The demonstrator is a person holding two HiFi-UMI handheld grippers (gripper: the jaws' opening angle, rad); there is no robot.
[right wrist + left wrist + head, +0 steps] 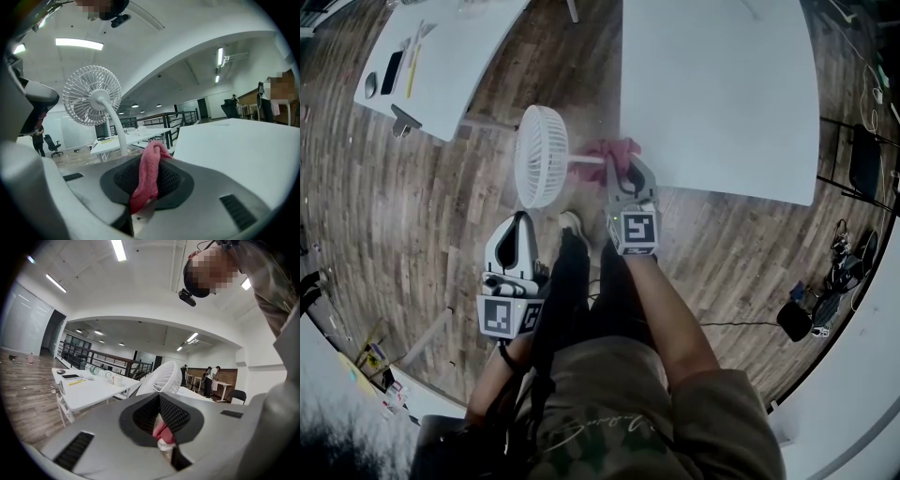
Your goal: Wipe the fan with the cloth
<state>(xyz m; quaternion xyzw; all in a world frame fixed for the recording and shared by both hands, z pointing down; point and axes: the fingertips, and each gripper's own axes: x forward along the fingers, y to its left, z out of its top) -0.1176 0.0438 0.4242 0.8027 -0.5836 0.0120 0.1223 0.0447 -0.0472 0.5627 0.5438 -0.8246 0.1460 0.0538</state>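
Observation:
A white round fan (542, 155) stands on a thin stem by the near left corner of the big white table (722, 94); its base is hidden. My right gripper (622, 165) reaches toward the stem, shut on a pink cloth (616, 149) that bunches out beyond its jaws. In the right gripper view the cloth (146, 176) hangs between the pads, with the fan (91, 96) up to the left. My left gripper (522, 218) is lower and nearer to me, shut and empty, pointing at the fan (164, 378). A bit of pink shows through its jaw slit.
A second white table (441, 56) at the upper left carries a phone, a pencil and small items. The floor is wooden. A black chair (865, 159) and a bag with cables (806, 314) are on the right. People (211, 378) stand far off by other tables.

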